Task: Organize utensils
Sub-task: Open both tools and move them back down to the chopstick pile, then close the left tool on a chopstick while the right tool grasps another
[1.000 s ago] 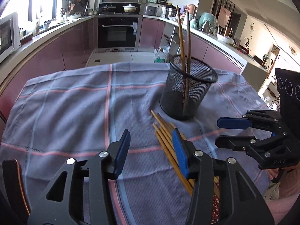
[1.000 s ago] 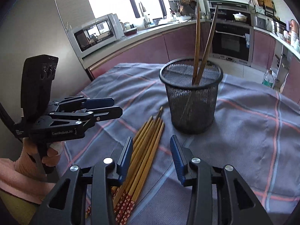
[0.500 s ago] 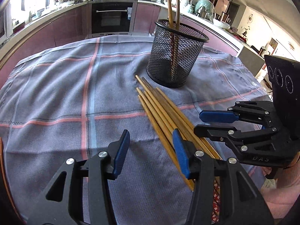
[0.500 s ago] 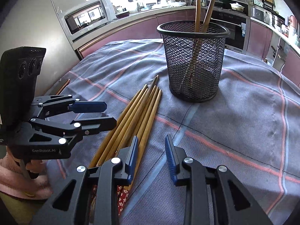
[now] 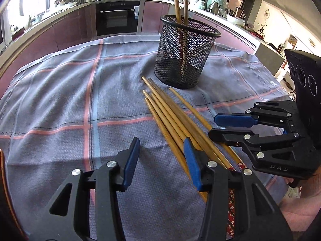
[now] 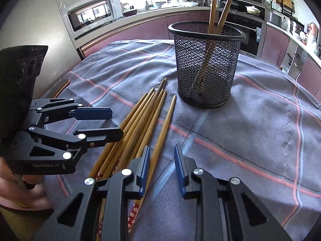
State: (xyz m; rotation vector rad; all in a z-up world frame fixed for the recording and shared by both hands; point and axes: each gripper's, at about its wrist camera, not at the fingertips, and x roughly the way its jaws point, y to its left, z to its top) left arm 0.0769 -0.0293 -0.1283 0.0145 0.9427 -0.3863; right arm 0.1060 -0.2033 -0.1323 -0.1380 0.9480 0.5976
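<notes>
Both tongs spread, nothing held. Left gripper (image 5: 161, 160) with jaws wide apart, low over the bundle of chopsticks (image 5: 172, 116), right pad over the outermost stick. Right gripper (image 6: 161, 164) narrower but still parted, its left pad just beside the lone stick on the bundle's right flank.

Change over the last second: both tools lowered and advanced from a hover above the tablecloth (image 5: 60, 92) to positions flanking the bundle; sticks unmoved, mesh holder (image 5: 185, 52) unmoved. Read as the end of approach, start of a pick.

Location of task items: six loose chopsticks flat near the cloth's near edge, tips toward the holder, patterned ends toward the edge; nearest tips just short of the holder's base. Holder upright nearer the middle of the cloth, two chopsticks (image 6: 215, 6) already inside, leaning.

Progress judged early: most sticks still outside. Next move likely a closure on one or two sticks; risk of rolling neighbours.
</notes>
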